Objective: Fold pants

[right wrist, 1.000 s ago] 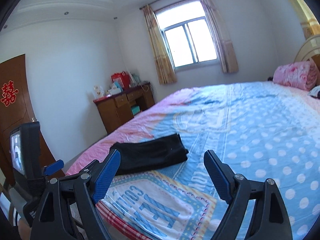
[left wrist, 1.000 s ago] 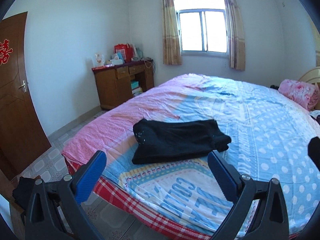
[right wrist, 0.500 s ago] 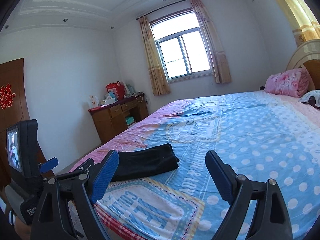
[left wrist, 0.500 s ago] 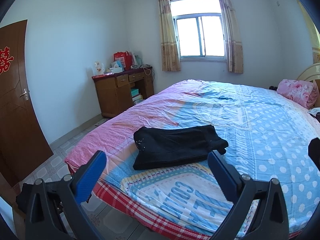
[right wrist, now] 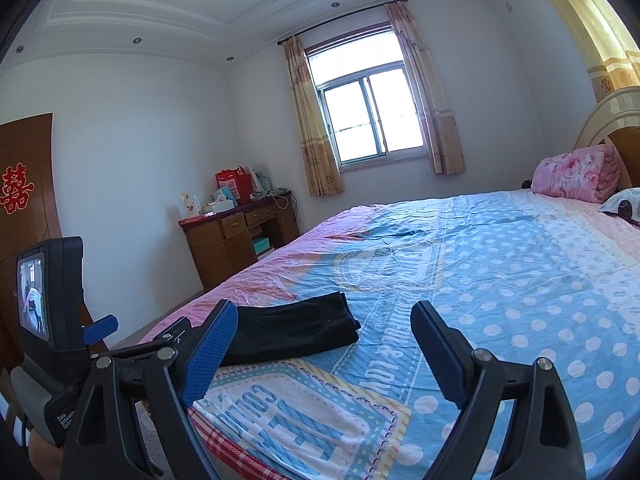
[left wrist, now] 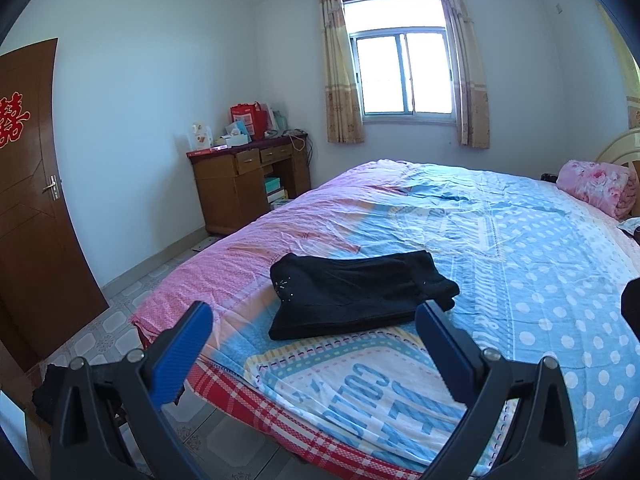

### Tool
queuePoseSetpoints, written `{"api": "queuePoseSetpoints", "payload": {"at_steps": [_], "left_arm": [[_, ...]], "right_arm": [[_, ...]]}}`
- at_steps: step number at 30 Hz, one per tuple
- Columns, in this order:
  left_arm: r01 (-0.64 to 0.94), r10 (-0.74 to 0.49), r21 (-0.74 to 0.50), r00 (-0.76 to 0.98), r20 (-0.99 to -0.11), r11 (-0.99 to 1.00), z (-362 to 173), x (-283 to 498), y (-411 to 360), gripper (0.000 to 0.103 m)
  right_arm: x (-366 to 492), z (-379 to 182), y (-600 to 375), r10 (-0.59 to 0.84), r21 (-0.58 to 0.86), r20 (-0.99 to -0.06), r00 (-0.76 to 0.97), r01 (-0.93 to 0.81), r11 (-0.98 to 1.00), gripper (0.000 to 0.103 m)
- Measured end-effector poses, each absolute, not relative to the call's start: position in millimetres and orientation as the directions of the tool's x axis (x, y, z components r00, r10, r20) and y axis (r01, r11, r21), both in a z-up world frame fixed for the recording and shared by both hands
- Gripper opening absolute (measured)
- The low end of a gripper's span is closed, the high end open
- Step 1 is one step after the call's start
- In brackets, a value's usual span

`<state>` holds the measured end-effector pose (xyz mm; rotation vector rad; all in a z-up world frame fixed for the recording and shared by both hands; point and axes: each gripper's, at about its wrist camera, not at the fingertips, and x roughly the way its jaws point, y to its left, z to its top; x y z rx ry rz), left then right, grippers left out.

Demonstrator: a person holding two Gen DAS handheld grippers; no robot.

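Note:
The black pants (left wrist: 356, 294) lie folded in a flat rectangle on the bed (left wrist: 520, 280), near its foot corner. They also show in the right wrist view (right wrist: 292, 330). My left gripper (left wrist: 316, 344) is open and empty, held back from the bed's edge, short of the pants. My right gripper (right wrist: 324, 354) is open and empty, to the right of the pants and apart from them. The left gripper's body (right wrist: 52, 320) shows at the left of the right wrist view.
The bed has a pink and blue dotted cover. A rolled pink quilt (left wrist: 600, 192) lies by the headboard. A wooden desk (left wrist: 248, 184) with boxes stands by the far wall under a window (left wrist: 404, 72). A brown door (left wrist: 28, 200) is at left. Tiled floor (left wrist: 120, 320) runs beside the bed.
Both grippers have drawn back and tilted upward, so the pants sit lower and farther in both views. The pants have not moved. Both grippers stay open.

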<state>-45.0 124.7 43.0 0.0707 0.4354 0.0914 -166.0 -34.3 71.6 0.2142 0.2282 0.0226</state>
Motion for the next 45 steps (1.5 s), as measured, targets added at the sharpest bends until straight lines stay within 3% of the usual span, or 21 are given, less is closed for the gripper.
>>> {"api": "queuePoseSetpoints", "payload": {"at_steps": [45], "left_arm": [[-0.112, 0.149, 0.109, 0.880, -0.450, 0.988, 35, -35, 126, 0.103]], "right_arm": [[-162, 67, -39, 0.043, 0.233, -0.247, 0.968, 0.016, 0.972, 0.089]]}}
